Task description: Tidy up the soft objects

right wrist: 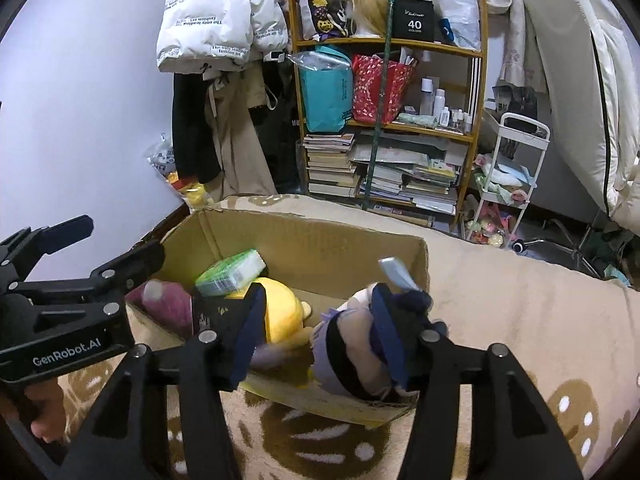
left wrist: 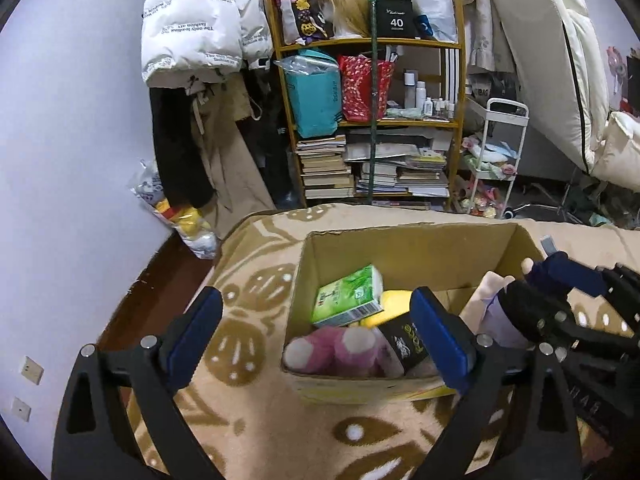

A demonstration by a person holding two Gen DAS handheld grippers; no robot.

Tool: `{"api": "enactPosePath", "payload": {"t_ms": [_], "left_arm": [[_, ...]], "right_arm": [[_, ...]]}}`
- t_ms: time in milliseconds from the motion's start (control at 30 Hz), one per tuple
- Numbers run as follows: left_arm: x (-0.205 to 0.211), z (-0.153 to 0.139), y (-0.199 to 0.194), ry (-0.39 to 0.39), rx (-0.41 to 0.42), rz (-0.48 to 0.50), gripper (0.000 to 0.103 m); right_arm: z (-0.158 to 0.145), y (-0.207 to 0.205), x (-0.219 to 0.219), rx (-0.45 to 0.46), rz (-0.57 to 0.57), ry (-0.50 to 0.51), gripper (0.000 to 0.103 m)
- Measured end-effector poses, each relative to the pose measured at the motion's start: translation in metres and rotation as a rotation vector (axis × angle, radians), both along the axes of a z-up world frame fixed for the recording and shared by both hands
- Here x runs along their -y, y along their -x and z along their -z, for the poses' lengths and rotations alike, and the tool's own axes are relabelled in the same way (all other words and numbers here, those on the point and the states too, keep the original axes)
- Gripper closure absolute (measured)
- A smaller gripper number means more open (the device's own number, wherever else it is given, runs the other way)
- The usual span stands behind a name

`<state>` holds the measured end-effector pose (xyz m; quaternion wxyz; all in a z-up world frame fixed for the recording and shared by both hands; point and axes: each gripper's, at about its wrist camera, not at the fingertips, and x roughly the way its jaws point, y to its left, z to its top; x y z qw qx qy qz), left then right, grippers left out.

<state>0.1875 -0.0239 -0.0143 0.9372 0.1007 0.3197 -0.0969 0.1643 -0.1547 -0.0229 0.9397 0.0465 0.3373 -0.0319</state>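
An open cardboard box [left wrist: 408, 248] sits on a beige patterned blanket [left wrist: 248, 288]. Inside lie a green tissue pack [left wrist: 347, 295], a pink plush [left wrist: 340, 350], a yellow plush [right wrist: 282, 312] and a black pouch [left wrist: 402, 344]. My left gripper [left wrist: 320, 332] is open and empty over the box's left front corner. My right gripper [right wrist: 316, 336] is open around a doll [right wrist: 352, 352] in a lilac and black dress, over the box's right front corner. The doll rests against the right finger; the left finger stands clear of it. In the left wrist view the doll [left wrist: 494, 308] shows at the right.
A wooden shelf [left wrist: 372, 120] with books, bags and bottles stands behind the bed. A white jacket [left wrist: 192, 20] hangs at the left. A white trolley [left wrist: 496, 152] and a mattress [left wrist: 552, 60] stand at the right. A bag of plush [left wrist: 180, 216] sits on the floor.
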Motion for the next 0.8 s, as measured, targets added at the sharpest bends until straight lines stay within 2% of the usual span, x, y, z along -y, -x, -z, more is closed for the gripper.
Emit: {"api": "enactPosePath", "payload": {"t_ms": [100, 200, 300, 400, 500, 633, 800], "left_arm": [[-0.003, -0.002, 0.008, -0.015, 0.013, -0.007, 0.009], [-0.009, -0.006, 0.014, 0.000, 0.003, -0.018, 0.009], [-0.014, -0.012, 0.025, 0.003, 0.009, -0.024, 0.009], [-0.017, -0.020, 0.038, -0.001, 0.026, -0.024, 0.009], [-0.021, -0.028, 0.051, 0.002, 0.040, -0.039, 0.009], [-0.026, -0.041, 0.068, 0.018, 0.053, -0.040, 0.002], [-0.031, -0.050, 0.090, -0.019, 0.092, -0.044, 0.002]], "right_arm": [[-0.009, 0.007, 0.001, 0.020, 0.015, 0.024, 0.044], [-0.019, 0.014, 0.001, 0.048, 0.024, 0.042, 0.035], [-0.029, 0.021, 0.004, 0.064, 0.029, 0.021, 0.033], [-0.037, 0.026, 0.004, 0.071, 0.032, 0.022, 0.025], [-0.044, 0.034, 0.001, 0.086, 0.020, 0.028, 0.022], [-0.053, 0.049, -0.001, 0.109, 0.030, 0.053, 0.005], [-0.067, 0.072, 0.000, 0.131, 0.032, 0.061, 0.001]]}}
